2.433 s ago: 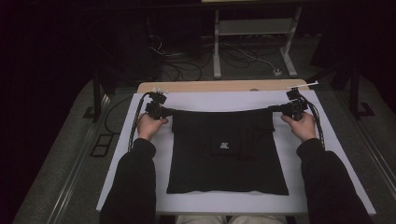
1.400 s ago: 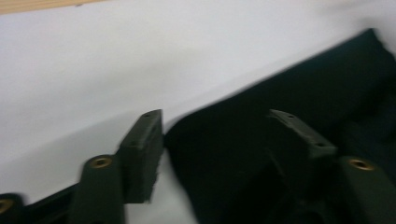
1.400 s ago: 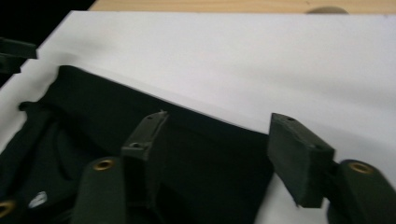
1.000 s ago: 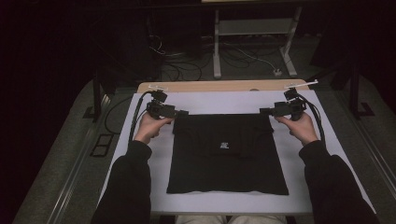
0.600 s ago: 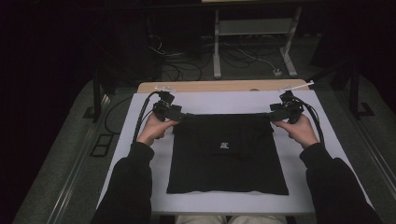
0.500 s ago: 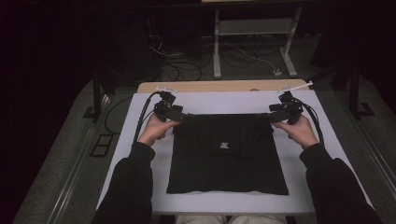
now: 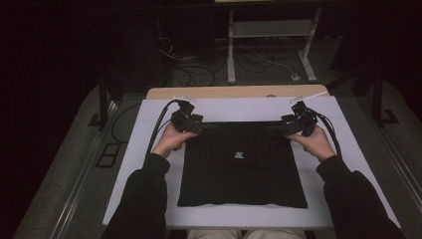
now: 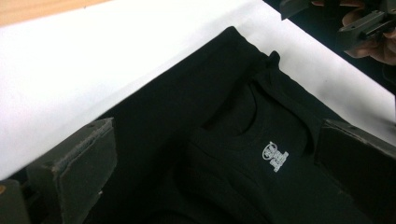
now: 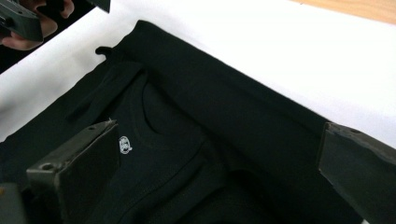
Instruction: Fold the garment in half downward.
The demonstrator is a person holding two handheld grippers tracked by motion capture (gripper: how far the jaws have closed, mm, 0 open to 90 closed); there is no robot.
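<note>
A black T-shirt lies folded into a flat rectangle on the white table cover, with a small white neck label near its middle. My left gripper hovers at the shirt's far left corner and my right gripper at its far right corner. In the left gripper view the jaws stand wide apart over the shirt, with the label between them, so the left gripper is open. The right gripper is likewise open above the collar.
A strip of bare wooden tabletop runs along the far edge. Beyond it, on the dark floor, are cables and a metal stand. White cover shows on both sides of the shirt and at the near edge.
Both grippers moved inward from a wider spread along the shirt's top edge. The stretched top edge has shrunk to the folded rectangle's width, and the grippers now sit at its corners.
</note>
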